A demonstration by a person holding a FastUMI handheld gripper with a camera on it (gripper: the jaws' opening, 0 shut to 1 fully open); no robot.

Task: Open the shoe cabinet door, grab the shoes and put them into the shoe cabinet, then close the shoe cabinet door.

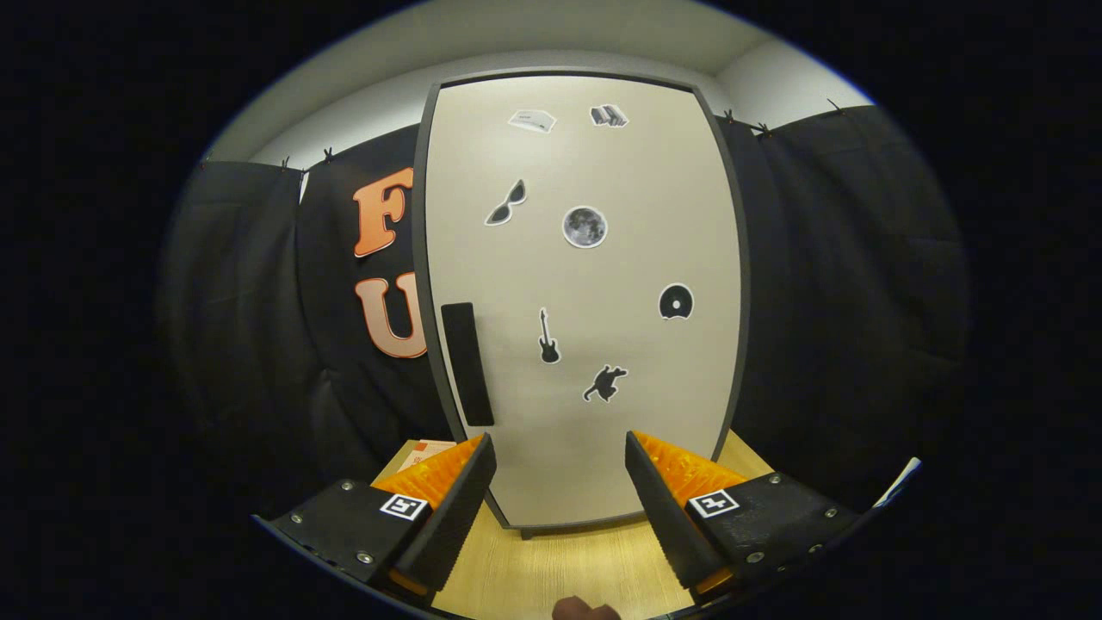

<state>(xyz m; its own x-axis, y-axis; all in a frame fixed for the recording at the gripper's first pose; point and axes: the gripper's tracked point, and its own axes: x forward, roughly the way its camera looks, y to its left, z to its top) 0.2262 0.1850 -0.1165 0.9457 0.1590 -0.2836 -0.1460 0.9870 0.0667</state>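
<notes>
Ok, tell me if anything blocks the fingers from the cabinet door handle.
Nothing visible does. The gripper is open, its fingers apart, facing the closed shoe cabinet door. The dark handle sits on the door's left side, beyond the left finger, unobstructed.

Shoe cabinet (585, 301) stands on table (551, 568), beyond the parted, empty jaws; wall behind.

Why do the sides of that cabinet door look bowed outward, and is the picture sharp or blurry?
Gripper view: fisheye distortion bows the cabinet door's edges outward. The stickers, such as the guitar sticker, and the black handle look sharp. Lighting on the door is soft and even, without glare; the booth cloth beside it is dim. The gripper is open, its fingers in focus, just short of the door.
</notes>
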